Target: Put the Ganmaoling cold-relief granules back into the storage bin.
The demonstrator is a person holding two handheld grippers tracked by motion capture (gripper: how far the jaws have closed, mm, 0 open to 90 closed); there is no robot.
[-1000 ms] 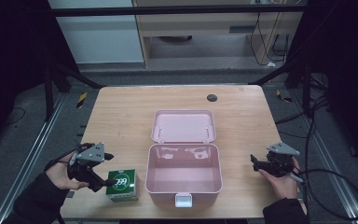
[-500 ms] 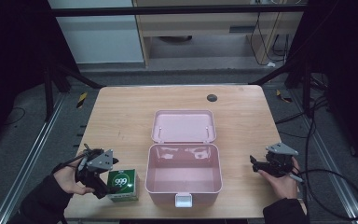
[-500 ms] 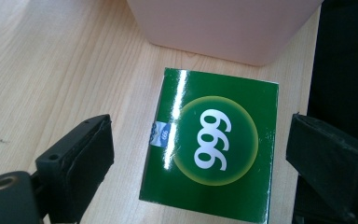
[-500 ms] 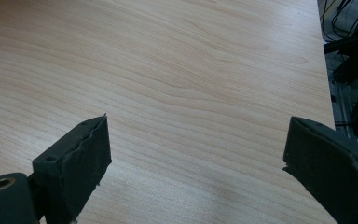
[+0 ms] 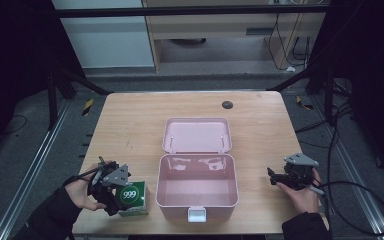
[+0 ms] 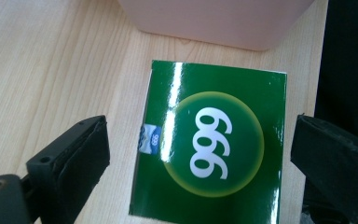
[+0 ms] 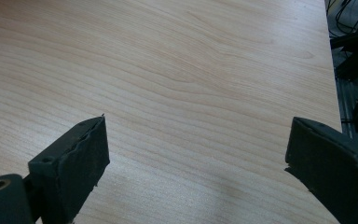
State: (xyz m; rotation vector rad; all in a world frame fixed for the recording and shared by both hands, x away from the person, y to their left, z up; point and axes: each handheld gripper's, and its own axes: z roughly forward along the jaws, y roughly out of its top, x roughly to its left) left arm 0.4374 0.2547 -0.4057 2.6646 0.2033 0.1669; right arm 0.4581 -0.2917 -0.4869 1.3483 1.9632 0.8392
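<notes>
Down at the front left corner of a pale wooden worktop (image 5: 130, 120), the left tongs (image 6: 200, 154) stand wide astride one green box (image 6: 209, 149) marked 999, their jaws having just been opening, pads clear of its sides. One pink case (image 5: 197, 187) sits just beside the box, near the middle of the front edge, lid thrown back. Near the front right corner, the right tongs (image 7: 196, 158) hover wide over bare wood. One dark round spot (image 5: 227, 104) marks the far edge. Grey floor, metal rails and dark frames surround the worktop.
</notes>
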